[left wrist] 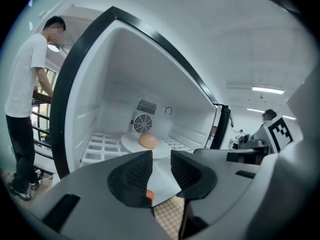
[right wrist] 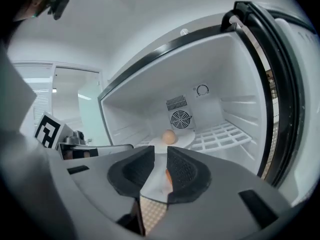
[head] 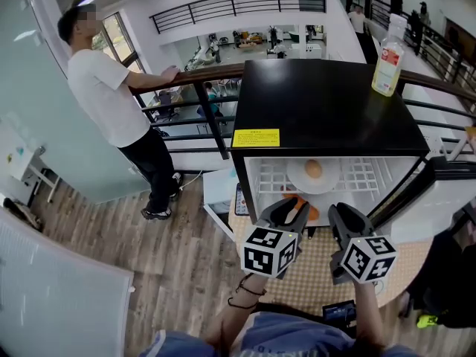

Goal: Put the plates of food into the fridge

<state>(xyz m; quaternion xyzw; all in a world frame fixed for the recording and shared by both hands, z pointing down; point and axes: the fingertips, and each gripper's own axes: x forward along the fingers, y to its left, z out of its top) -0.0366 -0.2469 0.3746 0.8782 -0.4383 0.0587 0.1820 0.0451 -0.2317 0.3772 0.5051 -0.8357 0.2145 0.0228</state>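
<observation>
The small black fridge sits on a checkered desk with its door swung open, and a plastic bottle stands on its top near the right corner. One plate is already in: a white plate on the wire shelf, roughly mid-shelf, with a round tan piece of food on it. In the left gripper view it sits right in front of the little fan grille on the back wall.

The second plate is lower down, at the mouth of the fridge, just under and ahead of both gripper tips. It has orange food on it. Honestly can't tell whether it's on the fridge floor or the desk edge.

The person holds both tools side by side, pointed into the opening. The left gripper has its fingers a narrow gap apart, and the plate's white face shows through that gap, with a bit of orange peeking out under the left finger. The right gripper is the same deal: fingers narrowly apart, white plate and a sliver of orange in the gap. In neither view are the pads seen pinching the plate.

A bystander in a white shirt leans on the railing off to the left.
</observation>
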